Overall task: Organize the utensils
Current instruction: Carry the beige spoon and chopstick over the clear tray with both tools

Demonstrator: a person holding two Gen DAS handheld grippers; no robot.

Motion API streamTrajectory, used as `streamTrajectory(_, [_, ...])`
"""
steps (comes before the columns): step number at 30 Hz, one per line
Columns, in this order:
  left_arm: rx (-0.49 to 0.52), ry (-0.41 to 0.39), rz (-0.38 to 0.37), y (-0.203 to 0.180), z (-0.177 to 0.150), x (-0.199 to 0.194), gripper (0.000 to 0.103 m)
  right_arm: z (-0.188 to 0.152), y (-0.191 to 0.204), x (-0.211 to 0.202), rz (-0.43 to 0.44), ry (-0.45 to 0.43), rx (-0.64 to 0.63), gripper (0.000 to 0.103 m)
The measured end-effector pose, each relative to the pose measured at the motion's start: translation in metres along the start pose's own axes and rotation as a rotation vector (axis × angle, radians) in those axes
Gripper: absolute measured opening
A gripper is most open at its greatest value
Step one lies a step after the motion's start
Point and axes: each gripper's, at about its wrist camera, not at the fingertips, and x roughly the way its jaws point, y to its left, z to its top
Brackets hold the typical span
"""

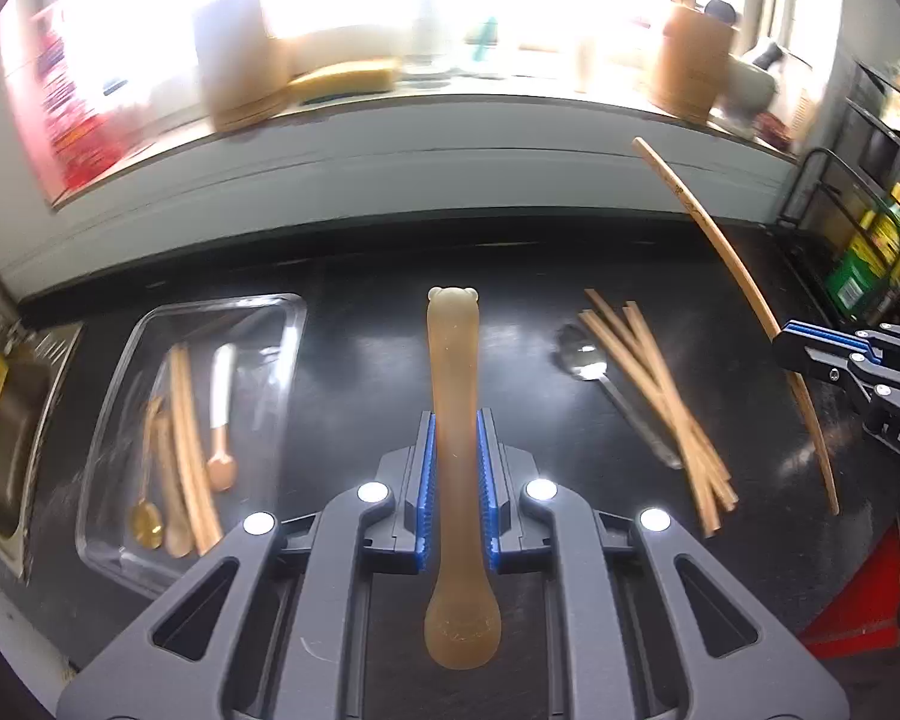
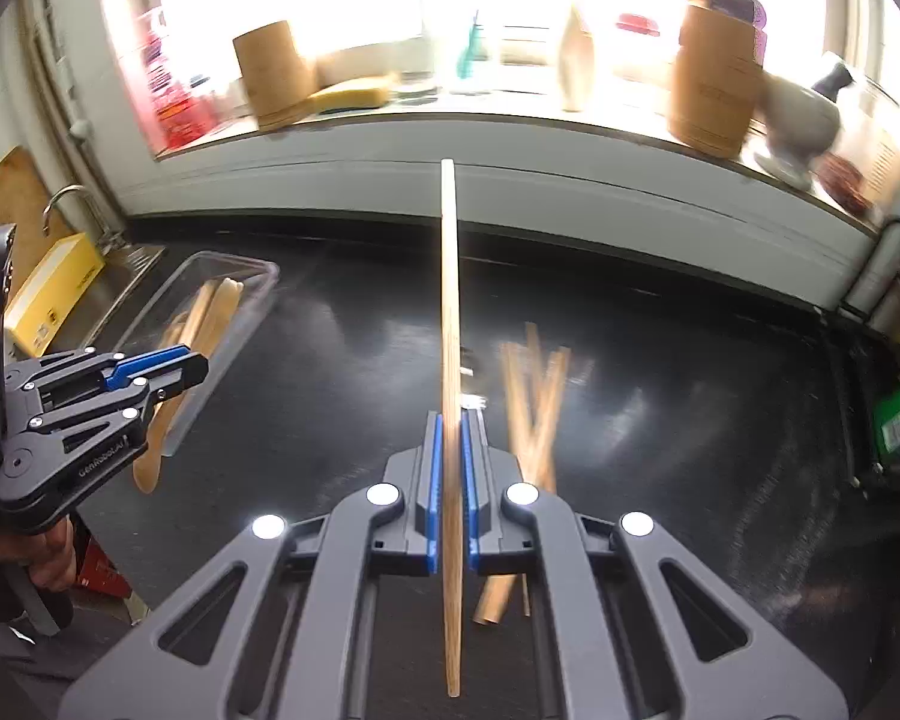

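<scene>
My left gripper (image 1: 455, 420) is shut on a translucent amber silicone spoon (image 1: 453, 354), bear-shaped handle end pointing away, bowl toward the camera. It hangs over the black counter (image 1: 360, 372), just right of a clear glass dish (image 1: 150, 324) holding wooden utensils, a gold spoon and a white-handled spoon. My right gripper (image 2: 452, 420) is shut on one long wooden chopstick (image 2: 449, 300), which sticks out far ahead. Loose chopsticks (image 1: 660, 396) lie crossed on the counter beside a metal spoon (image 1: 582, 354). The right wrist view shows the left gripper (image 2: 174, 366) near the dish (image 2: 258, 276).
A steel sink (image 1: 6, 420) with a yellow box (image 2: 54, 288) borders the counter's left end. The windowsill behind carries wooden canisters (image 2: 714, 84), bottles and a sponge. A wire rack with tins (image 1: 870, 240) stands at the right. A hand (image 2: 48, 552) grips the left handle.
</scene>
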Motion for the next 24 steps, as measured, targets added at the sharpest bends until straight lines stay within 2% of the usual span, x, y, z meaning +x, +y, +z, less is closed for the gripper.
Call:
streamTrajectory(10, [-0.147,0.007,0.115,0.088,-0.023,-0.022,0.013,0.028,0.098,0.030,0.140,0.008,-0.138,0.007])
streamTrajectory(16, [-0.240,0.008,0.187,0.139,-0.037,-0.036,0.013,0.031,0.156,0.048,0.220,0.029,-0.217,0.007])
streamTrajectory(24, [-0.314,0.017,0.252,0.185,-0.048,-0.045,0.013,0.042,0.222,0.073,0.305,0.056,-0.296,0.007])
